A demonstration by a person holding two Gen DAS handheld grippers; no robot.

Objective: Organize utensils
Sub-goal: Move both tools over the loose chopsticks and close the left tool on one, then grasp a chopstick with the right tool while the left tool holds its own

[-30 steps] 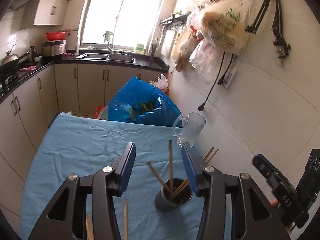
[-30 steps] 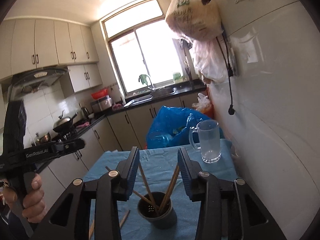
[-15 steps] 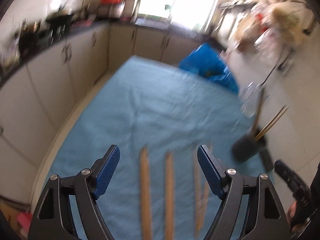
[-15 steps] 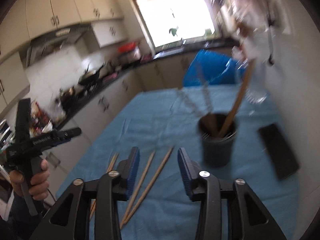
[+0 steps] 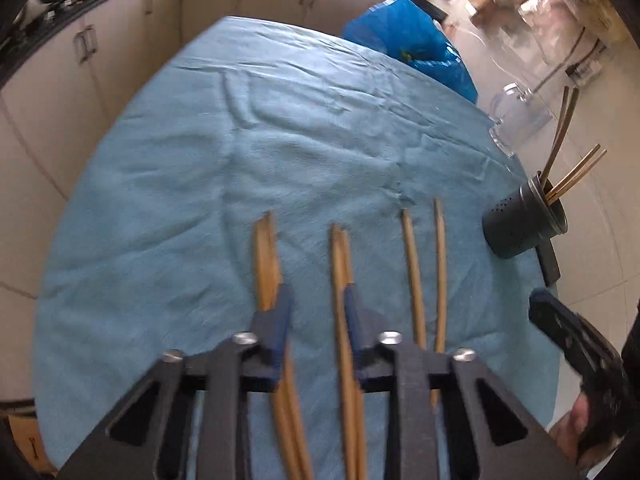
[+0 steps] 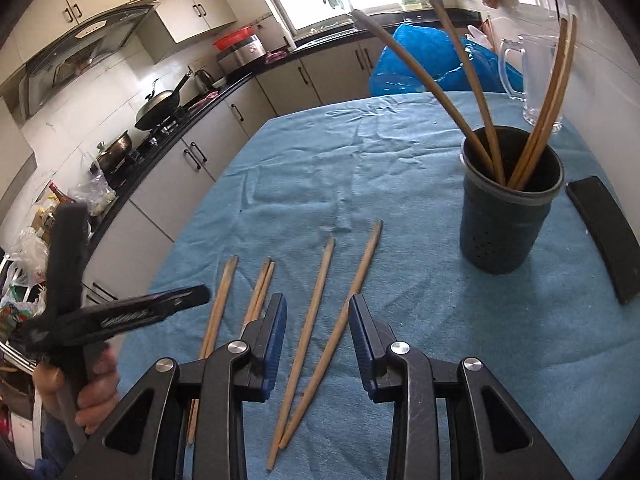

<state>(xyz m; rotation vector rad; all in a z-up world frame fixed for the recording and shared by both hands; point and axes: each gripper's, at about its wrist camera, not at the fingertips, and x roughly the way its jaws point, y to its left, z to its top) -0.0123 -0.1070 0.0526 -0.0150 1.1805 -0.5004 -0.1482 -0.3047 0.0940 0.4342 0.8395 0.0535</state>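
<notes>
Both claws have dropped from the holder toward the chopsticks lying on the blue-clothed surface. The left claw, narrower than half a second ago, stands open around the middle pair. The right claw gapes over two sticks. Four chopsticks stand in the holder.

Matt wooden chopsticks lie on wrinkled blue cloth beside a matt dark holder.
</notes>
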